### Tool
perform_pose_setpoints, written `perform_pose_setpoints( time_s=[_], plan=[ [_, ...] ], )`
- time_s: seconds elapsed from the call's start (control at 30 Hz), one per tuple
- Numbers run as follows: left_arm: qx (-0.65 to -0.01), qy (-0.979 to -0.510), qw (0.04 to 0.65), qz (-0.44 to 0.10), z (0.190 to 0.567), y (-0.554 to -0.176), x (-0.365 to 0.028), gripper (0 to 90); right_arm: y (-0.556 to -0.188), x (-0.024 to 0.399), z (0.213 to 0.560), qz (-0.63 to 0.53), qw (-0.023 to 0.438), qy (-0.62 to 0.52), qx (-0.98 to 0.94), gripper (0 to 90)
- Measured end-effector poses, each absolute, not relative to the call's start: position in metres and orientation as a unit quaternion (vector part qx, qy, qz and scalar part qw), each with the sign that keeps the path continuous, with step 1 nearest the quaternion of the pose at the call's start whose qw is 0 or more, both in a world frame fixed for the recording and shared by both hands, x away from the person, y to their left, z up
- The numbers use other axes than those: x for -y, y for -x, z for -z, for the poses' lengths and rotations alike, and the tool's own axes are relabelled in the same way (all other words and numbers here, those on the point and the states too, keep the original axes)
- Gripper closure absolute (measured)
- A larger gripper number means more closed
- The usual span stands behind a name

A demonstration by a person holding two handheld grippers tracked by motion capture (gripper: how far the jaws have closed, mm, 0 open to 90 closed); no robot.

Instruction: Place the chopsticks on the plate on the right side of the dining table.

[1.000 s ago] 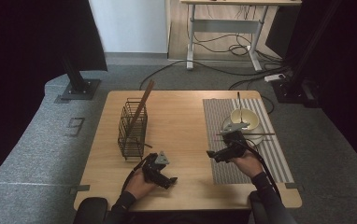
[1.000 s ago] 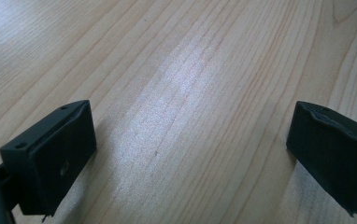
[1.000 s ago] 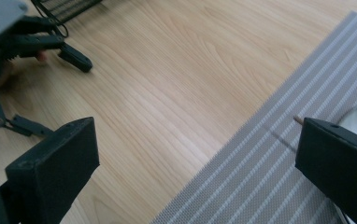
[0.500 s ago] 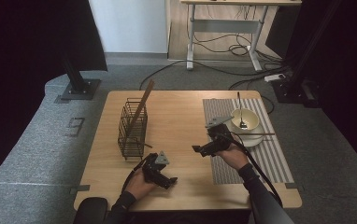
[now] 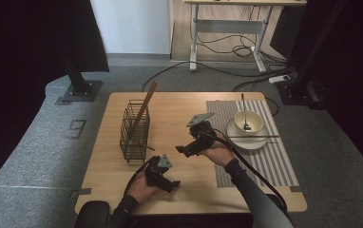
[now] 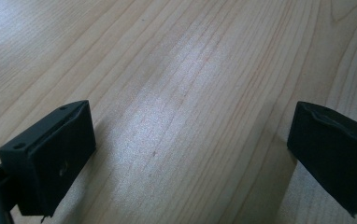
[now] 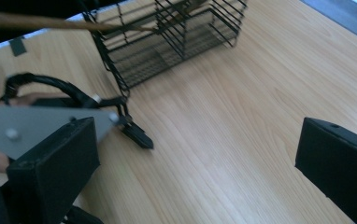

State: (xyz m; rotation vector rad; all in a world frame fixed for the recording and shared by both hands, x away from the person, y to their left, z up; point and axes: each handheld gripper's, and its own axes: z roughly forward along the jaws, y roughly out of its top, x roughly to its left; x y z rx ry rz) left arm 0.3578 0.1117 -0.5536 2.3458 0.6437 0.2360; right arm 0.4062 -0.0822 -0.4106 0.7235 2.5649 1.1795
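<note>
L gripper (image 5: 163, 174) sits low near the table's front edge, resting on or just above the wood; jaws wide, nothing btwn them – left gripper view has bare tabletop (image 6: 181, 93) only. Hasn't shifted over the last sec.

R gripper (image 5: 189, 147) is what changed: a sec ago it was over the striped placemat (image 5: 274, 161) beside the bowl, now it's swung left across bare wood to mid-table, well clear of the mat, nose aimed at the wire basket (image 5: 134, 130). Jaws wide apart, empty – right gripper view looks btwn them at wood w/ the basket (image 7: 176, 37) ahead and the L gripper's grey plate at its left edge.

Basket stands upright on the left part of the table w/ one chopstick (image 5: 144, 111) leaning out of it, tip above the rim. Farther right, the second chopstick (image 5: 253, 137) lies flat across the white plate (image 5: 239, 137), in front of the bowl (image 5: 248, 121); a spoon or similar utensil (image 5: 243, 107) stands in the bowl.

Reading: R hand left the plate side w/o picking anything up, so the chopstick there is untouched. Prob the work now concerns the basket or the stick in it, but can't tell which. Next needs R gripper closer to the basket, still near but apart.
</note>
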Motion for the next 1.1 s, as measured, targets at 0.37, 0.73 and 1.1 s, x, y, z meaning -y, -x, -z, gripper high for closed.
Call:
perform_pose_setpoints(
  time_s=[0.37, 0.73, 1.1],
  plan=[
    [-0.244, -0.903, 0.341, -0.089, 0.554, -0.358, -0.112, 0.6, -0.399, 0.053, 0.401, -0.419, 0.088, -0.209, -0.879, 0.0],
    [-0.248, -0.902, 0.341, -0.089, 0.554, -0.357, -0.111, 0.5, -0.394, 0.025, 0.398, -0.421, 0.080, -0.186, -0.884, 0.0],
    [-0.246, -0.903, 0.341, -0.088, 0.554, -0.357, -0.111, 0.1, -0.394, 0.008, 0.399, -0.425, 0.083, -0.180, -0.883, 4.0]
  ],
)
